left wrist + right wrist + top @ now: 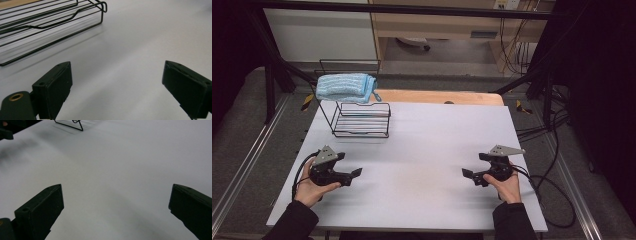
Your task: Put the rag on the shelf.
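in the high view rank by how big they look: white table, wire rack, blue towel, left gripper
1. Table, by far the largest.
2. Wire rack.
3. Blue towel, lying on the rack's top.
4. Left gripper, jaws open, close to the towel in apparent size; it sits nearer the camera, so that order is unsure.

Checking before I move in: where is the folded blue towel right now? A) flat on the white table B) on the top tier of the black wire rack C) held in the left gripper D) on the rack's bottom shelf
B: the blue towel lies folded on the wire rack's top tier, clear of both open grippers.
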The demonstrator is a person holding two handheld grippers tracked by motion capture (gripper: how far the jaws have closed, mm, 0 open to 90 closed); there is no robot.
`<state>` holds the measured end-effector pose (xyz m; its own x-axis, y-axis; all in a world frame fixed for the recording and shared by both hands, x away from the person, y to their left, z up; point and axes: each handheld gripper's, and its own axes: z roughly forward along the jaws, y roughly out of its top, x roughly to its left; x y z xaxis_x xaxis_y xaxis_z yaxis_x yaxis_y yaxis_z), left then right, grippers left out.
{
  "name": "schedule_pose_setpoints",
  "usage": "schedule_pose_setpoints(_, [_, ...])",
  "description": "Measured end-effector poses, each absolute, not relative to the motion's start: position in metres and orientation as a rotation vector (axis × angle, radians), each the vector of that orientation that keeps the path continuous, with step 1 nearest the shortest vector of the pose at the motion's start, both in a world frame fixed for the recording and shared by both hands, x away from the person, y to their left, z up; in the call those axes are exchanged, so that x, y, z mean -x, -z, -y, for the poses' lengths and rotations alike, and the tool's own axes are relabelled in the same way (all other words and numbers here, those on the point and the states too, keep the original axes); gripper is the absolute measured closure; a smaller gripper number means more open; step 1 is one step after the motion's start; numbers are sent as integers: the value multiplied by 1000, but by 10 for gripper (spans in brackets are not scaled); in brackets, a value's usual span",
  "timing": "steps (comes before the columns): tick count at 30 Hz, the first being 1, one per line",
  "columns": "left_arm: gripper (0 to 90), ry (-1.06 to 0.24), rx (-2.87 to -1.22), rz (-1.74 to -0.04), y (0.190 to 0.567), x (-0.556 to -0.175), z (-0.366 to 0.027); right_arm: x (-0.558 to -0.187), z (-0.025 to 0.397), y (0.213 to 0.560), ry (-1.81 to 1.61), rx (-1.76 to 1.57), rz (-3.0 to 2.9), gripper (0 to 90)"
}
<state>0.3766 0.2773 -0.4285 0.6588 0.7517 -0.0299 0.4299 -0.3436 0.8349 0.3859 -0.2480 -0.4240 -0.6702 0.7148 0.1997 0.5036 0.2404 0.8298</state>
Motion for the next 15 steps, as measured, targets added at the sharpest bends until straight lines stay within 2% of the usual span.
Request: schedule_pose_setpoints(15, [93, -441, -2042, -894, 445, -371, -277, -368, 269, 443, -1429, -1153, -2289, 6])
